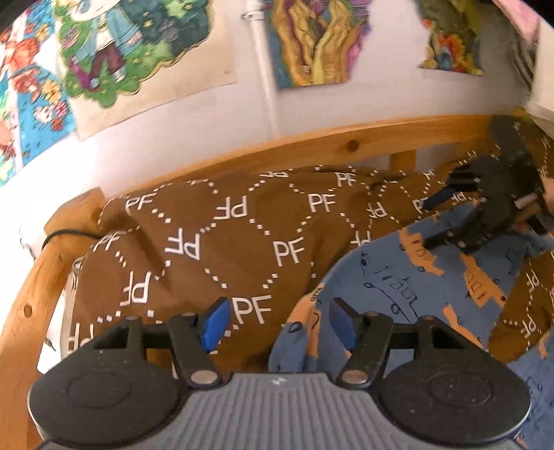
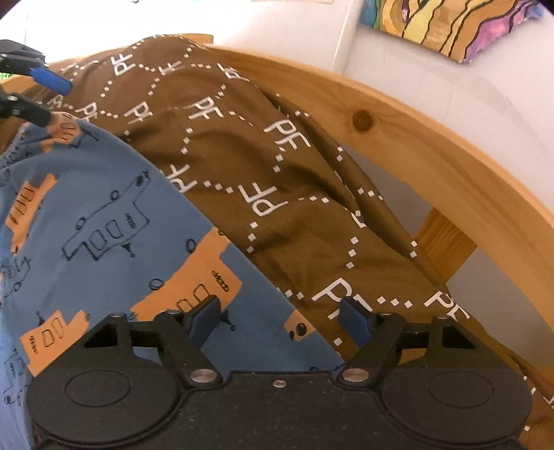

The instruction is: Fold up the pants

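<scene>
In the left wrist view, the left gripper (image 1: 278, 323) hangs over the bed with its two blue pads wide apart and nothing between them. Below it lies a brown blanket (image 1: 221, 242) with white "PF" letters all over it. The blue pants (image 1: 398, 287), printed with orange and dark little shapes, lie on the blanket, to the right of the left gripper and partly under its right finger. Further right of the pants' middle, the right gripper (image 1: 439, 221) reaches in over the pants. Its fingers are spread apart, with one blue pad showing above the blanket. A wooden bed rail (image 1: 346, 142) curves behind the blanket. Above the rail, colourful pictures (image 1: 304, 41) hang on the white wall.

In the right wrist view, the right gripper (image 2: 280, 320) is just above the edge of the pants (image 2: 104, 221). Its blue pads stand apart and grip nothing. The pants spread out to the left of it, flat on the brown blanket (image 2: 242, 145). The blanket climbs up and drapes over the wooden bed rail (image 2: 398, 138) on the right. At the far left, past the pants, the left gripper (image 2: 41, 97) shows with its fingers apart, one blue pad over the blanket. A bright picture (image 2: 450, 24) hangs on the wall above the rail.
</scene>
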`<control>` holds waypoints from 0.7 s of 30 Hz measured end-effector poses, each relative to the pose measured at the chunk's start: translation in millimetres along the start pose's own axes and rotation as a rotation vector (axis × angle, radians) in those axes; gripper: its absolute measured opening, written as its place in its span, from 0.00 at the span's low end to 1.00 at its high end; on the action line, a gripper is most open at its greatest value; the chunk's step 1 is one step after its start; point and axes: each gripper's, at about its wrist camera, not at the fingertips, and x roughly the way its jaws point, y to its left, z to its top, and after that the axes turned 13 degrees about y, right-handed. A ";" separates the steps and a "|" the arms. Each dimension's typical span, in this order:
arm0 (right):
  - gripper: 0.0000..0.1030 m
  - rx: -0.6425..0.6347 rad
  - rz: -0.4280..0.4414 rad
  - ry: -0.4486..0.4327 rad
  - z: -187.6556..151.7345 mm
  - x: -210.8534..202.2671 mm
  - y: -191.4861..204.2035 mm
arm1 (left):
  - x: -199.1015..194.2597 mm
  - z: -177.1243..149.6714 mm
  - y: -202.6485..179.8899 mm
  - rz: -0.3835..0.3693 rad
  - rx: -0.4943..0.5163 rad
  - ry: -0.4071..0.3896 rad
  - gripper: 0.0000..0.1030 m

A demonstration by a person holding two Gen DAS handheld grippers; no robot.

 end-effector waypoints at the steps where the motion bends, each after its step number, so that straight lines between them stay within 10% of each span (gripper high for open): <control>1: 0.56 0.002 -0.017 -0.003 0.5 1.0 1.0 | 1.0 0.8 -1.9 0.008 0.013 0.011 0.60; 5: 0.14 -0.002 -0.008 -0.002 -1.7 -1.0 1.3 | 8.3 2.8 -6.8 0.018 0.038 0.057 0.35; 8: 0.02 -0.031 -0.020 0.018 -6.4 -5.4 8.0 | 10.7 0.8 -13.3 0.026 0.061 0.078 0.13; 21: 0.00 -0.055 -0.080 -0.079 -32.7 -56.0 35.6 | -11.2 -15.5 -34.7 0.111 0.125 0.001 0.02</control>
